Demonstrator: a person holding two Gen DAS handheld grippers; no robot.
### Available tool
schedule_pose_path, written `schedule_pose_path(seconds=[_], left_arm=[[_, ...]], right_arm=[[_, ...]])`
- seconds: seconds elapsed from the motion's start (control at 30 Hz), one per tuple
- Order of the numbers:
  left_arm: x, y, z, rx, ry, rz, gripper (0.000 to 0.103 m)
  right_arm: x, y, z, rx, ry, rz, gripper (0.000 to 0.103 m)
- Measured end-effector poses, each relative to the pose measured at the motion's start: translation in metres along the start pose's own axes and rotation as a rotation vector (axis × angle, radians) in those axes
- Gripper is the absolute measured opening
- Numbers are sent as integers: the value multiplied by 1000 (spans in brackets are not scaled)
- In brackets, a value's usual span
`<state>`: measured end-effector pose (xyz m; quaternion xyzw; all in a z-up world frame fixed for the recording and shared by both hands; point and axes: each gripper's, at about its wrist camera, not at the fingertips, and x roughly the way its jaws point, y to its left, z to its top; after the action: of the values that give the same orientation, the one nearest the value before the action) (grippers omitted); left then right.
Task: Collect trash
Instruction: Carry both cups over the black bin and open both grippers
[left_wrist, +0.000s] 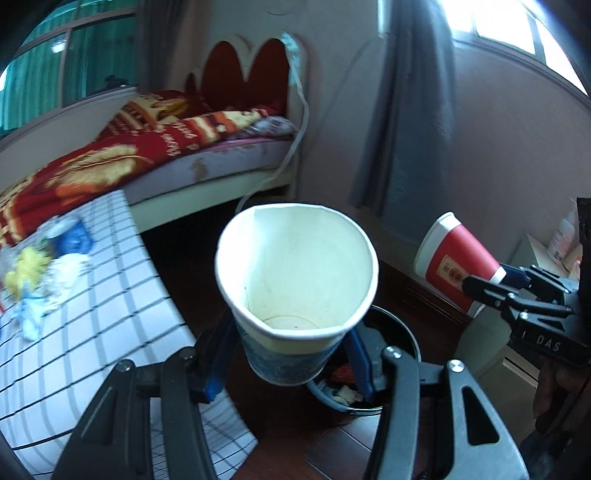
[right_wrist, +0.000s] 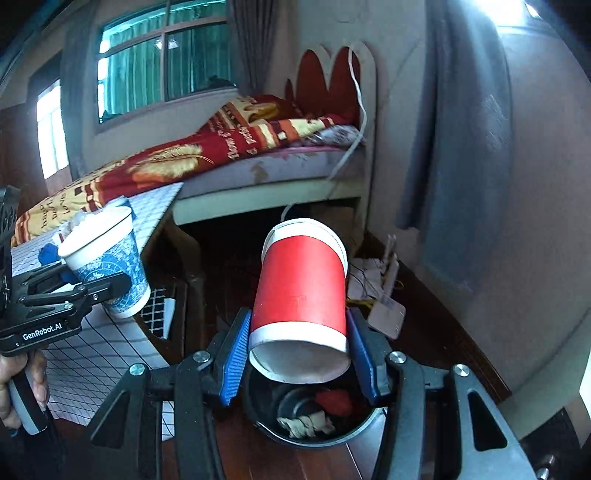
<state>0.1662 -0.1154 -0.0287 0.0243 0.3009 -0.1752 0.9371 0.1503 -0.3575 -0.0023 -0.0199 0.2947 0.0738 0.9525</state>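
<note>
My left gripper (left_wrist: 291, 354) is shut on a white paper cup with a blue pattern (left_wrist: 295, 280), held upright with its empty mouth towards the camera. The same blue-patterned cup (right_wrist: 107, 266) shows at the left of the right wrist view. My right gripper (right_wrist: 299, 354) is shut on a red paper cup (right_wrist: 301, 295), tilted with its base towards the camera; this red cup (left_wrist: 458, 258) also shows at the right of the left wrist view. Below both cups stands a black trash bin (right_wrist: 354, 432) on the floor, holding crumpled scraps. In the left wrist view the bin (left_wrist: 399, 332) is partly hidden by the cup.
A table with a white checked cloth (left_wrist: 92, 332) stands at the left, carrying crumpled wrappers and tissues (left_wrist: 44, 269). Behind is a bed with a red blanket (right_wrist: 207, 155). Grey curtains (left_wrist: 406, 110) hang at the right. A router and cables (right_wrist: 380, 295) lie on the dark wooden floor.
</note>
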Motion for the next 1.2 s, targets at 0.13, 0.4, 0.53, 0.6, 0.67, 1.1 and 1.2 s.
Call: schedule_pose_path(seconds=[0.13, 0.4, 0.53, 0.6, 0.67, 1.1, 1.2], left_arm=[[19, -17, -4, 25, 32, -45, 56], [64, -36, -19, 58, 136, -112, 56], [91, -41, -28, 62, 194, -136, 56], [106, -43, -32, 54, 230, -151, 56], [121, -45, -36, 51, 254, -164, 56], [162, -38, -52, 45, 338, -31, 102], [158, -35, -55, 39, 343, -12, 102]], right_arm=[[8, -17, -15, 8, 37, -10, 53], [39, -35, -45, -12, 128, 10, 53], [65, -39, -57, -32, 183, 36, 54], [80, -42, -64, -45, 215, 55, 54], [96, -43, -70, -61, 244, 71, 54], [170, -72, -107, -48, 407, -57, 101], [163, -75, -104, -20, 376, -88, 103]])
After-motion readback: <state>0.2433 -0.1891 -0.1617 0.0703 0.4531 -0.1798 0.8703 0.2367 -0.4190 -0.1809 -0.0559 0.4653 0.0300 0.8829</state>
